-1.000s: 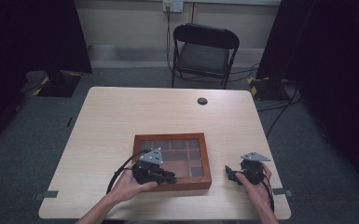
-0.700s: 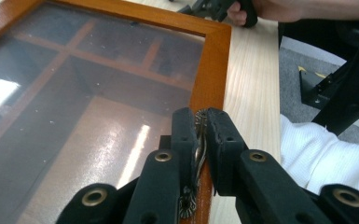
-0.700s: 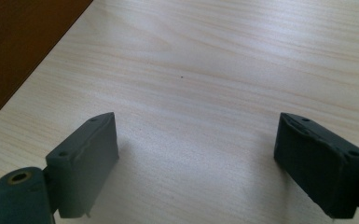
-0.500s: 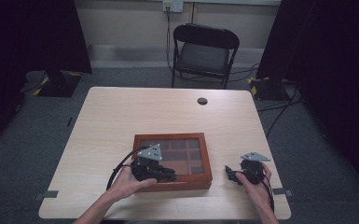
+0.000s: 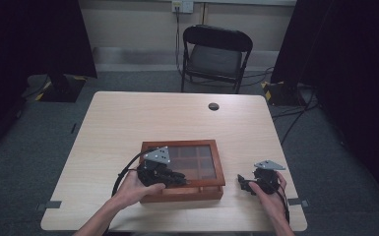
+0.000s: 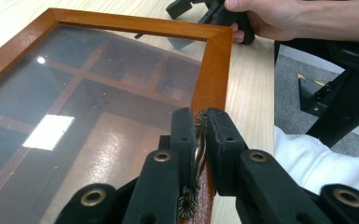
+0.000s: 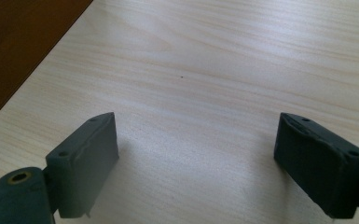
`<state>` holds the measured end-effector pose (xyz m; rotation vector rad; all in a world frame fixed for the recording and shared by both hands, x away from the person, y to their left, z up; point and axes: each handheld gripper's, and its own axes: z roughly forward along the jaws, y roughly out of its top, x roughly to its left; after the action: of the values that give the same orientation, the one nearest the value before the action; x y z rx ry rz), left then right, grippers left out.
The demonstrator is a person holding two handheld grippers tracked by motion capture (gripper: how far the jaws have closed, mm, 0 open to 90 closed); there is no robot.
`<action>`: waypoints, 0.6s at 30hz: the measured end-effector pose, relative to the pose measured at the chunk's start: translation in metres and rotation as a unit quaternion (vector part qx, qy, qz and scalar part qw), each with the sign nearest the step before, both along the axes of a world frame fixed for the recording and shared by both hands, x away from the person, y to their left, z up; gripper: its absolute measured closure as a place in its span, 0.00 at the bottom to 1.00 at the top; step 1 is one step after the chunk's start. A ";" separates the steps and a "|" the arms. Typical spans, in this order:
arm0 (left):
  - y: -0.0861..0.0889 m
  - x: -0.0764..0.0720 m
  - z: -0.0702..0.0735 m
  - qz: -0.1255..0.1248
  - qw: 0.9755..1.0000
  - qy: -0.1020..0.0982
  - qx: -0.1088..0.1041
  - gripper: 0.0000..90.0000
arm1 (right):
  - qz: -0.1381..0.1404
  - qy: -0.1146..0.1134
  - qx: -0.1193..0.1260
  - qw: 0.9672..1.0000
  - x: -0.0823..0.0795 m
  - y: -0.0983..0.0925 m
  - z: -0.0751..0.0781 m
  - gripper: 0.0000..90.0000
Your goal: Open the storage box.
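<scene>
Two grippers are at work near the front edge of the tabletop point(image 5: 128, 118), where a wooden display box point(image 5: 183, 169) with a glass lid point(image 6: 74, 107) is lying shut. The brass clasp point(image 6: 198, 144) on the lid's front rail is pinched between the closed fingers point(image 6: 182, 135) of the left gripper point(image 5: 177, 177). The step in hand is judged to be the opening of the lid by that clasp. The right gripper point(image 5: 246, 183) is held just beside the box, its fingers point(image 7: 91, 154) spread wide over bare wood, with nothing between them. For the next move, a steady upward lift is called for, and the box may need to be braced by the free gripper.
</scene>
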<state>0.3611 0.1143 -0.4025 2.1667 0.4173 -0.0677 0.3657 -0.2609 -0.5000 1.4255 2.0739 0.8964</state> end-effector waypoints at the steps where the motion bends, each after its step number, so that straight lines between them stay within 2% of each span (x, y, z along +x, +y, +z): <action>1: 0.000 0.000 0.002 0.001 1.000 -0.001 0.001 0.91 | 0.000 0.000 0.000 1.000 0.000 0.000 0.000 0.14; 18: 0.000 0.004 0.014 0.002 1.000 -0.003 0.001 0.91 | 0.000 0.000 0.000 1.000 0.000 0.000 0.000 0.14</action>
<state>0.3650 0.1145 -0.3889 2.1670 0.4176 -0.0598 0.3657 -0.2609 -0.5000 1.4253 2.0742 0.8964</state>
